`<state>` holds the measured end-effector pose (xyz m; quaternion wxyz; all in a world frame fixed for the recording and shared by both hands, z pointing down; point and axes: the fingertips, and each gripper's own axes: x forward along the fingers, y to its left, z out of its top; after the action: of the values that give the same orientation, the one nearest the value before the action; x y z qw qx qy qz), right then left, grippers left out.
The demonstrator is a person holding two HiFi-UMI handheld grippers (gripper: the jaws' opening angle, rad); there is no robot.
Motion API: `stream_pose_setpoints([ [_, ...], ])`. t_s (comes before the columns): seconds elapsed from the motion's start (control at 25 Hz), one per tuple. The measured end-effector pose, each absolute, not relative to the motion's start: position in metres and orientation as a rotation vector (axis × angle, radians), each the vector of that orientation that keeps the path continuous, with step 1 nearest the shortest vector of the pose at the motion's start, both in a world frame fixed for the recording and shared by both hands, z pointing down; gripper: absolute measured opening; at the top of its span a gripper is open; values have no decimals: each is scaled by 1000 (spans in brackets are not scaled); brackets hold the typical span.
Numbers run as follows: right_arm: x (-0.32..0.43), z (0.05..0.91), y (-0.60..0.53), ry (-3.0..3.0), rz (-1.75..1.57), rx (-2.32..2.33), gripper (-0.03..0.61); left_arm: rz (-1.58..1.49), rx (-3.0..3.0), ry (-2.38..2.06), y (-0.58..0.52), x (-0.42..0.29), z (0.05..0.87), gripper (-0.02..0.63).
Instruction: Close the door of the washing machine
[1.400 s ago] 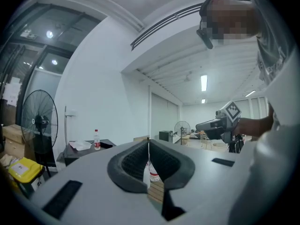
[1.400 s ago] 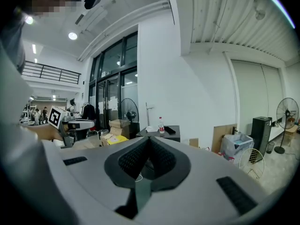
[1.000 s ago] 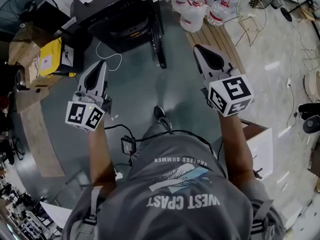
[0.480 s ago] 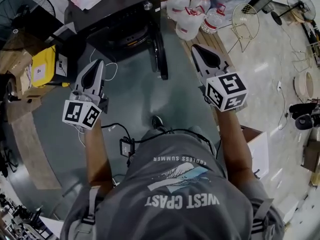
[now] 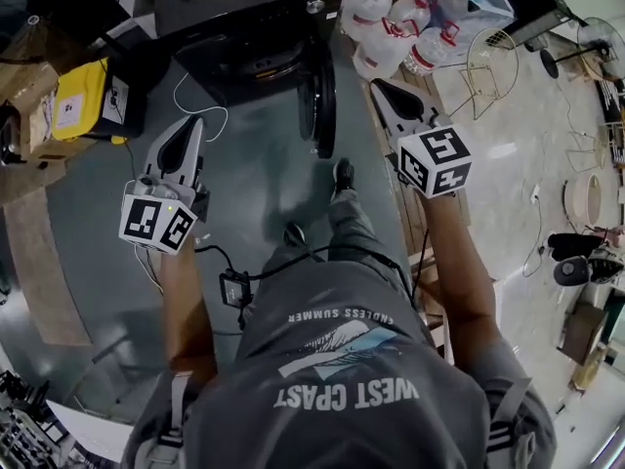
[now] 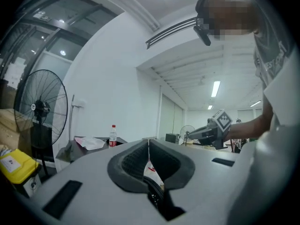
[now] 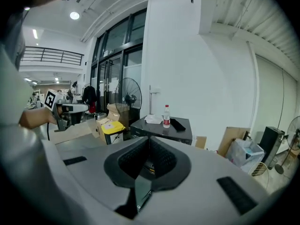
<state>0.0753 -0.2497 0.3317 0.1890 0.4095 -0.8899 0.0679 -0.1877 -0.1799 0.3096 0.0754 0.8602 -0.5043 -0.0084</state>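
Observation:
The black washing machine [image 5: 244, 22] stands at the top of the head view, and its round door [image 5: 322, 106] hangs open, swung out toward me. My left gripper [image 5: 191, 123] is shut and empty, in front of the machine and left of the door. My right gripper [image 5: 375, 85] is also shut and empty, just right of the door's edge and apart from it. In the right gripper view the machine [image 7: 164, 128] lies ahead beyond the shut jaws [image 7: 149, 138], with a bottle [image 7: 166, 116] on top. The left gripper view shows its shut jaws [image 6: 149, 142] and the right gripper [image 6: 208, 130] across.
Several large water jugs [image 5: 386, 22] stand right of the machine beside a wire fan guard [image 5: 493, 37]. A yellow box [image 5: 83, 106] and cardboard boxes [image 5: 24, 91] sit at the left. A white cable [image 5: 210, 106] lies on the floor. A standing fan [image 6: 40, 109] is at the left.
The person has stepped forward, one foot now ahead. Both grippers have come closer to the washing machine, and the right one now sits beside the open door. Both stay shut.

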Motion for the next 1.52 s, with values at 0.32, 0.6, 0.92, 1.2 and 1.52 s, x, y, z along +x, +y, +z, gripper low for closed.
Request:
stream_pose_setpoints([
  [0.32, 61, 427, -320, -2473, 178, 935, 32, 54, 2409, -1656, -194, -215, 366, 23],
  [0.6, 56, 518, -372, -2396, 97, 700, 69, 117, 2278, -1710, -221, -224, 419, 23],
  [0.92, 46, 609, -390, -2263, -132, 304, 125, 143, 2164, -1724, -246, -227, 471, 23],
  [1.2, 48, 670, -379, -2102, -403, -50, 187, 142, 2070, -1722, -248, -226, 513, 23],
  [1.52, 60, 712, -368, -1895, -731, -365, 229, 133, 2004, -1736, -247, -230, 540, 23],
])
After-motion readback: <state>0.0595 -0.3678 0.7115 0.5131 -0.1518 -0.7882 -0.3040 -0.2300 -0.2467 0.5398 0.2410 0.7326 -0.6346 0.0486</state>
